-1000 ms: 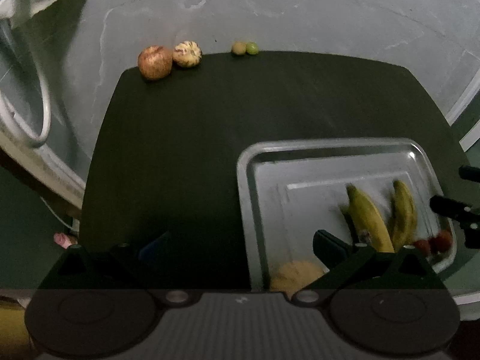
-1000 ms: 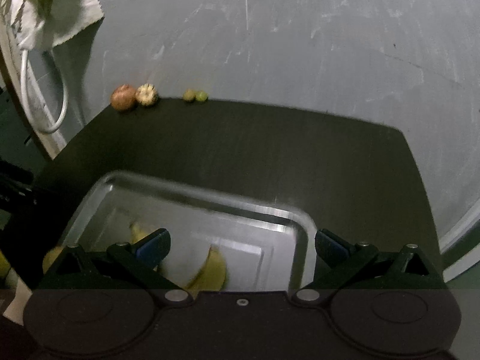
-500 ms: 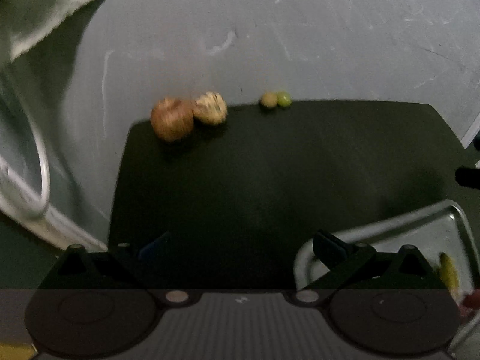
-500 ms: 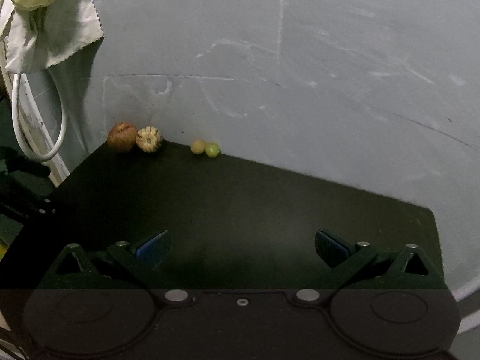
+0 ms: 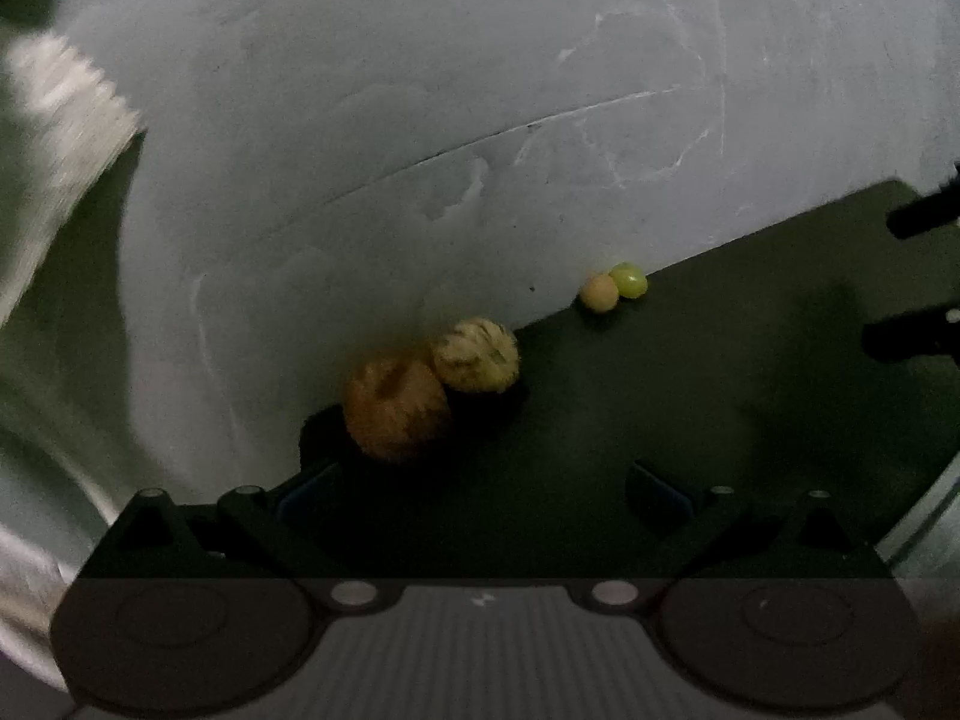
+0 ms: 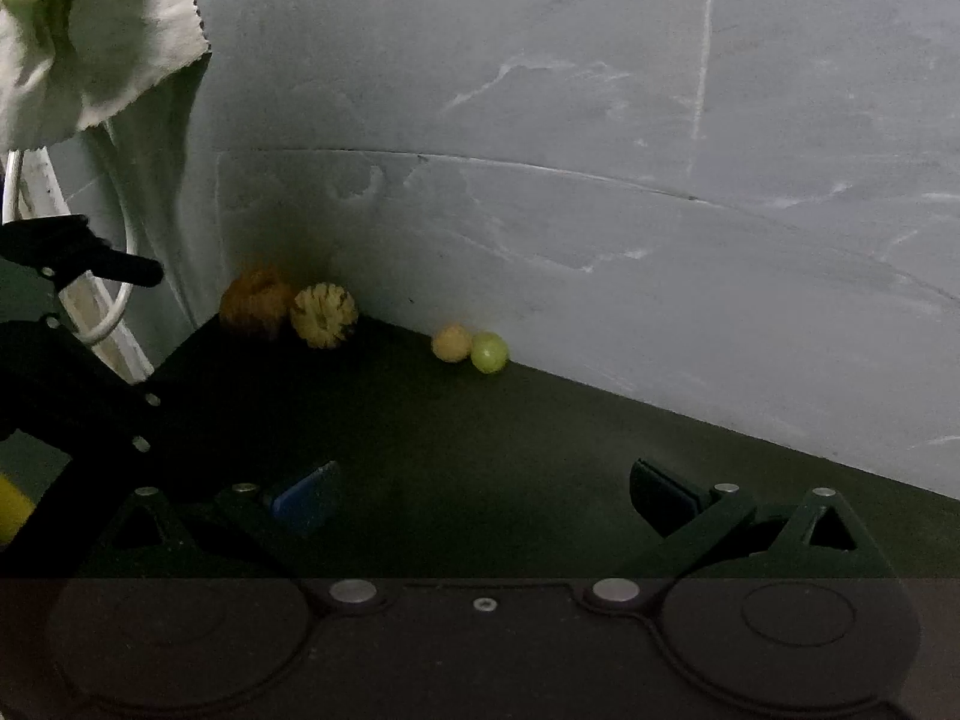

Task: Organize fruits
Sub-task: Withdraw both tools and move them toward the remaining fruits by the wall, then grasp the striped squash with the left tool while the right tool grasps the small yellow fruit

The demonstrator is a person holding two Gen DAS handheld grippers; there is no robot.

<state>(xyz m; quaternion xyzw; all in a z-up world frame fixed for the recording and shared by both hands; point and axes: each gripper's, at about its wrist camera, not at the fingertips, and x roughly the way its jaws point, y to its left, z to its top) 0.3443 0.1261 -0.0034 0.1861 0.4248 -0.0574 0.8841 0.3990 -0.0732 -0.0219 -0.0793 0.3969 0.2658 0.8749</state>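
Cloth (image 5: 66, 120) blurred, edge-cut

We've got a dark table (image 6: 540, 450) pushed right against the grey wall. Four fruits sit on it along the far edge. Ahead and to the left of the right hand-held gripper (image 6: 483, 489) there's a brownish-orange round fruit (image 6: 252, 302) touching a pale striped one (image 6: 324, 315). A bit to the right of those, a small yellow fruit (image 6: 451, 343) sits touching a small green one (image 6: 489, 351). The rest of the top looks bare from here.
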